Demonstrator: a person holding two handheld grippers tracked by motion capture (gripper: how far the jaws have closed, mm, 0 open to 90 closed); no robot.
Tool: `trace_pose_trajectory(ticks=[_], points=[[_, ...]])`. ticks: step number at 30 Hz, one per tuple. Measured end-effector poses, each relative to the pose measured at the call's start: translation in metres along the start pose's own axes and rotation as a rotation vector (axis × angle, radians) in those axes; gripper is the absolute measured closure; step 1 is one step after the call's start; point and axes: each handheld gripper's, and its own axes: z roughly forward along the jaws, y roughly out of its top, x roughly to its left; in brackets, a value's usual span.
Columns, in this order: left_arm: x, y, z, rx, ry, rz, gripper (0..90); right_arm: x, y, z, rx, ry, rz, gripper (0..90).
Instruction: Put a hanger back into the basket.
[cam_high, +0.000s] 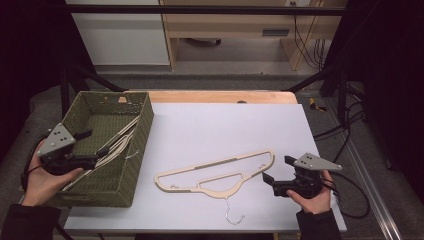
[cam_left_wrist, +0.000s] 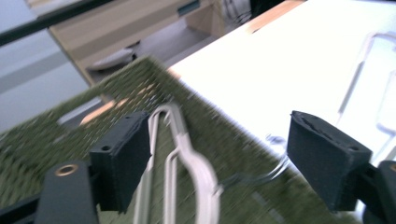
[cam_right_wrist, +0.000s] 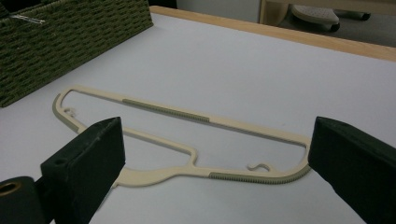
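One hanger (cam_high: 215, 175) lies on the table (cam_high: 225, 125), right tongs (cam_high: 275, 172) spread beside it. Left tongs (cam_high: 87, 147), spread, hover over the basket (cam_high: 137, 145); a grab looks next.

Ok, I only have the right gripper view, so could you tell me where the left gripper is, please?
Observer: The left gripper is over the basket at the table's left, with its jaws open.
Operator: Thank you. Is anything in the basket?
Observer: Yes, pale hangers lie in it, between those open jaws.
Operator: And which way does the hook of the hanger in front of me point?
Observer: That hanger lies flat, and its hook points toward the person's edge of the table.
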Motion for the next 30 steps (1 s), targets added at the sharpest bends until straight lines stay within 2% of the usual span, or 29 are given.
trace_pose_trajectory(ticks=[2,7,12,13,17,21,27,30], points=[[-0.010,0.007,0.003,-0.023,-0.009,0.002,20.2,0.000,0.000,0.000,-0.002,-0.001,0.004,4.4],[-0.039,0.020,0.015,-0.096,-0.076,-0.023,18.0,0.002,-0.001,0.001,0.000,0.002,0.001,4.4],[-0.073,0.027,0.034,-0.131,-0.138,-0.014,15.0,0.004,-0.003,0.001,0.005,0.004,-0.002,4.5],[-0.080,0.027,0.038,-0.132,-0.166,-0.031,14.8,0.005,-0.003,0.001,0.007,0.002,0.003,4.5],[-0.103,0.028,0.052,-0.127,-0.235,-0.026,14.4,0.008,-0.006,0.003,0.013,0.005,0.003,4.6],[-0.126,0.022,0.069,-0.137,-0.300,-0.049,14.4,0.013,-0.008,0.007,0.028,0.024,-0.002,5.5],[-0.144,0.008,0.090,-0.099,-0.344,-0.083,14.2,0.020,-0.012,0.014,0.045,0.034,0.004,6.2],[-0.148,0.000,0.096,-0.074,-0.349,-0.092,14.2,0.025,-0.013,0.017,0.065,0.043,-0.006,6.9]])
